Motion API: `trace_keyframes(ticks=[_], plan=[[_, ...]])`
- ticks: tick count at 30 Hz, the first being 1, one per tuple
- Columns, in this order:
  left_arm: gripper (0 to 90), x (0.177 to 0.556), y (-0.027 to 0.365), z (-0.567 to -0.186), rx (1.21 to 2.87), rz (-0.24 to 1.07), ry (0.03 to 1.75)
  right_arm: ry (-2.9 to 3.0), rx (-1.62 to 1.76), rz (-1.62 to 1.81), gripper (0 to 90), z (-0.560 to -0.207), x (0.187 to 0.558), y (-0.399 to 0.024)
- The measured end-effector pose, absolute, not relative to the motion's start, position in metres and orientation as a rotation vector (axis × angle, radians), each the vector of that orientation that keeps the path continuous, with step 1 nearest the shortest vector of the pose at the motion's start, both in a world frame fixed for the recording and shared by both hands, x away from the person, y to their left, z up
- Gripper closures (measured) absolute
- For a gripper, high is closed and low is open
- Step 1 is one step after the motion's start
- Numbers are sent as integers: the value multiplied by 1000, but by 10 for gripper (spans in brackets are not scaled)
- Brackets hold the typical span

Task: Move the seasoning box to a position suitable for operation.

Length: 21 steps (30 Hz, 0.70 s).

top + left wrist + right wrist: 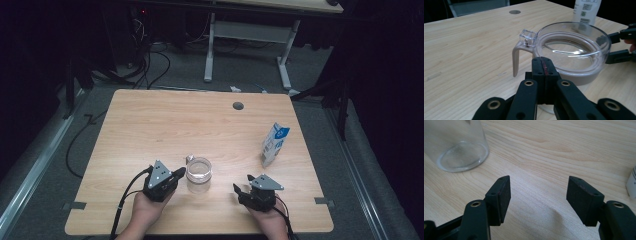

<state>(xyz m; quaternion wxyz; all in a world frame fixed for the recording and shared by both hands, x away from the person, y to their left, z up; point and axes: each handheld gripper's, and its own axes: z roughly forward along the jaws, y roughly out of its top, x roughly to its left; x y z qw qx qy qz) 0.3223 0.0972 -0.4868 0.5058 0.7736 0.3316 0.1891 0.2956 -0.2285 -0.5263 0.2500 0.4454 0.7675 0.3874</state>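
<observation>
A clear glass jar (199, 172) with a see-through lid (574, 50) and a pale handle (516, 58) stands near the table's front middle. My left gripper (180, 173) is just left of it. In the left gripper view the left gripper (544, 66) has its jaws pressed together with nothing between them, the tips right at the lid's rim. My right gripper (242, 184) rests to the jar's right, a short way off. In the right gripper view the right gripper (539, 192) is open over bare wood, with the jar's base (459, 147) at the upper left.
A blue and white carton (275, 144) stands upright at the right of the wooden table (150, 125), beyond the right gripper. A round grommet hole (238, 105) sits near the far edge. Cables and a desk frame (247, 45) lie on the floor behind.
</observation>
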Motion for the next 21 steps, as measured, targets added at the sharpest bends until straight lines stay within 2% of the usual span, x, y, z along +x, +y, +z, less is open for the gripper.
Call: trace_keyframes(ticks=[21], plan=[[887, 300, 77, -490, 1862, 385, 731, 2091, 1212, 1055, 374, -526, 296, -229]])
